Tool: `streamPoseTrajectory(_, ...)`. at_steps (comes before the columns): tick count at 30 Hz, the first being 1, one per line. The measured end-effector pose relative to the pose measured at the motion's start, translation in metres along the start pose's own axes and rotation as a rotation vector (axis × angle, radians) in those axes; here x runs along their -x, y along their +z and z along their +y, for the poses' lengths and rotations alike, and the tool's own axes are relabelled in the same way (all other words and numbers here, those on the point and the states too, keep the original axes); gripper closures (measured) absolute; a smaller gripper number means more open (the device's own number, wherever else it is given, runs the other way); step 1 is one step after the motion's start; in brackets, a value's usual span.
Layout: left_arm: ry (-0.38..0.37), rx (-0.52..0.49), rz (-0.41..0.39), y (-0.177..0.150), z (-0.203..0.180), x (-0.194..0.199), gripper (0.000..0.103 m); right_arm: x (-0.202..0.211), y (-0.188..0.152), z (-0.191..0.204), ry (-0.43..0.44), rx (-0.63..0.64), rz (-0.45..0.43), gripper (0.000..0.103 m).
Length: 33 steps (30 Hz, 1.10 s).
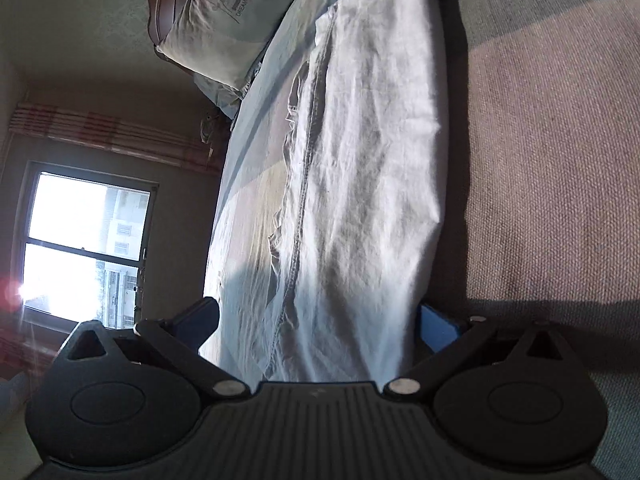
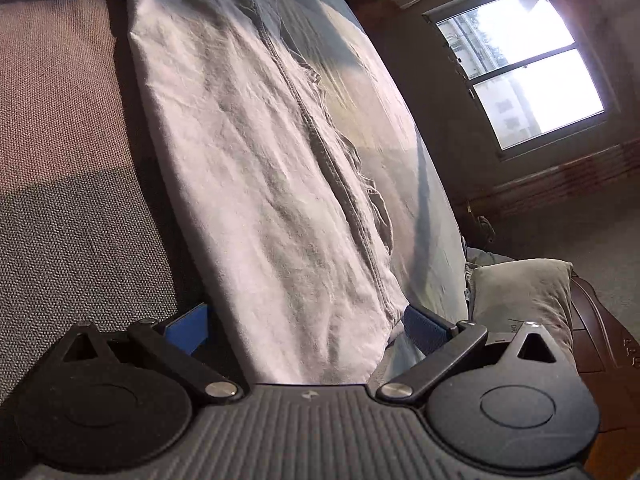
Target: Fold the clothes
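Left wrist view: white garment [image 1: 360,160] lies folded lengthwise on the bed [image 1: 540,160], running up frame centre. Left tool [image 1: 320,320] and right tool [image 2: 306,320] stand spread astride its ends, pinching nothing, likely placed for the next fold.

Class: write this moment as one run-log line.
Item: folded white cotton garment on woven mat | left tongs: open, straddling one end | right tongs: open, straddling other end | pillow beyond
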<state>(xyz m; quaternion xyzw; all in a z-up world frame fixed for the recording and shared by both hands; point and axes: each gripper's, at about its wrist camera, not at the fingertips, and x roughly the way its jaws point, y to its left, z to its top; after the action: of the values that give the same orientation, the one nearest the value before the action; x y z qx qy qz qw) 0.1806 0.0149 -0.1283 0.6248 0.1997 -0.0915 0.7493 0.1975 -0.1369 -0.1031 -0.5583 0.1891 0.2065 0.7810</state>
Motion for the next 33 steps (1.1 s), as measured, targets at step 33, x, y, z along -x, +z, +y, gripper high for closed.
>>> streamPoseTrajectory(33,0.022,-0.133,0.115,-0.013,0.014,-0.059,0.000,-0.053,-0.015,-0.038,-0.067,-0.054,0.031,0.000)
